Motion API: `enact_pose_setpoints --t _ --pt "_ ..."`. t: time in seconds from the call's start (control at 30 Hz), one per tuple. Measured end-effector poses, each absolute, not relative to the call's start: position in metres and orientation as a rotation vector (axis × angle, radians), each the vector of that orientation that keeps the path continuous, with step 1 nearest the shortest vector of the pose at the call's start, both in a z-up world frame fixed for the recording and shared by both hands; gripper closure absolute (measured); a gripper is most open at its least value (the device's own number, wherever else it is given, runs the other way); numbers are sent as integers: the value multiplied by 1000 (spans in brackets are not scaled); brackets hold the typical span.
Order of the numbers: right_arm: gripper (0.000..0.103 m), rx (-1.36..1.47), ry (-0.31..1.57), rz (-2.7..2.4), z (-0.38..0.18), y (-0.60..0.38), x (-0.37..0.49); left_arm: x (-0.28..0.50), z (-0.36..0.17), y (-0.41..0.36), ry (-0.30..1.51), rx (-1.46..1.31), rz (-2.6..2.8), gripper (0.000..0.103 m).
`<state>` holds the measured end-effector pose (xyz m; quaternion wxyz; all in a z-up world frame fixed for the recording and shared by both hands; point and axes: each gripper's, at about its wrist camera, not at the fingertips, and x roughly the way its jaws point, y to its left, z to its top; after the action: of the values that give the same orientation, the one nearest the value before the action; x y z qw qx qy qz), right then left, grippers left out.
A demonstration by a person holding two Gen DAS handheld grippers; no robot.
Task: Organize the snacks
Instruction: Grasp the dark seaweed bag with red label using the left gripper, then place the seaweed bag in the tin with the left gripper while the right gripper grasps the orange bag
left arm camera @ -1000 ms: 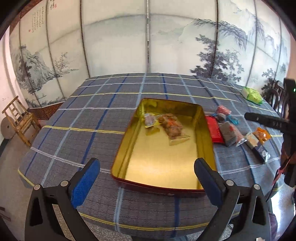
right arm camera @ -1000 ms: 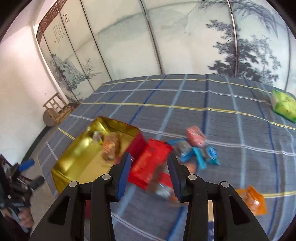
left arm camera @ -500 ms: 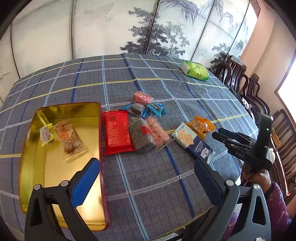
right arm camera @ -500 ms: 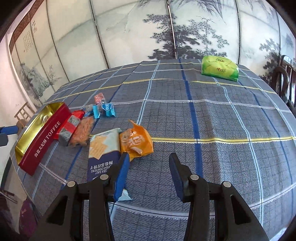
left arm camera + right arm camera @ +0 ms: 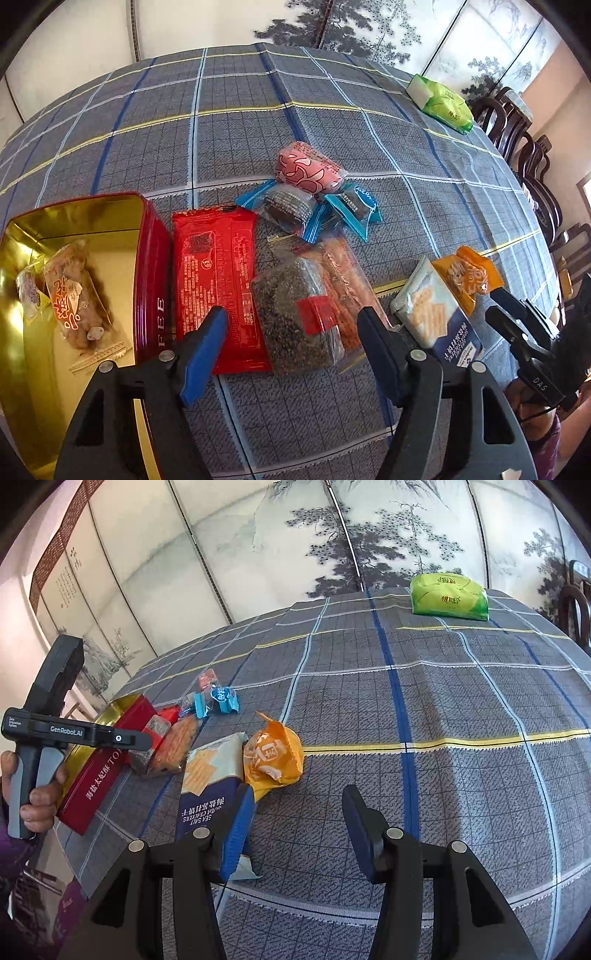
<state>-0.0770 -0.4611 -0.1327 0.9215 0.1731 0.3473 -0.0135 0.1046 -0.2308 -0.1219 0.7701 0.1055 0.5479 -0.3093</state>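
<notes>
A red tin with a gold inside (image 5: pixel 147 280) sits at the left and holds two wrapped snacks (image 5: pixel 74 295). Beside it lie a flat red packet (image 5: pixel 214 273), a dark seed bar (image 5: pixel 295 314), an orange-red packet (image 5: pixel 343 273), blue-wrapped sweets (image 5: pixel 354 206), a pink packet (image 5: pixel 306 170), a cracker pack (image 5: pixel 432 314) and an orange packet (image 5: pixel 469 277). My left gripper (image 5: pixel 291 339) is open and empty, hovering over the seed bar. My right gripper (image 5: pixel 295 819) is open and empty just in front of the orange packet (image 5: pixel 273 757) and cracker pack (image 5: pixel 210 782).
A green tissue pack (image 5: pixel 447 594) lies at the far side of the checked tablecloth (image 5: pixel 424 686). Dark wooden chairs (image 5: pixel 517 140) stand along the right edge. A painted folding screen (image 5: pixel 295 535) stands behind the table. The left gripper's body (image 5: pixel 55 709) shows in the right wrist view.
The left gripper swung right from the tin and dropped close over the snack pile, its fingers narrower. The right gripper moved nearer to the orange packet and crackers, its fingers wider apart.
</notes>
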Motion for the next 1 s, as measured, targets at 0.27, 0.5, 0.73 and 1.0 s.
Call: enact_pose_setpoints --t 0.27,0.5,0.73,1.0 --pt "50 385 700 -9 -134 -466 -80 91 -117 -231 1133 238 -697 73" --pt "46 363 713 38 -117 -471 -73 37 -86 -222 1014 277 -731 73" --pt "45 305 785 98 -120 -469 -43 3 -67 -210 990 259 -773 73" --pt "48 289 830 110 -132 -465 -20 -17 -58 -207 967 268 -791 73"
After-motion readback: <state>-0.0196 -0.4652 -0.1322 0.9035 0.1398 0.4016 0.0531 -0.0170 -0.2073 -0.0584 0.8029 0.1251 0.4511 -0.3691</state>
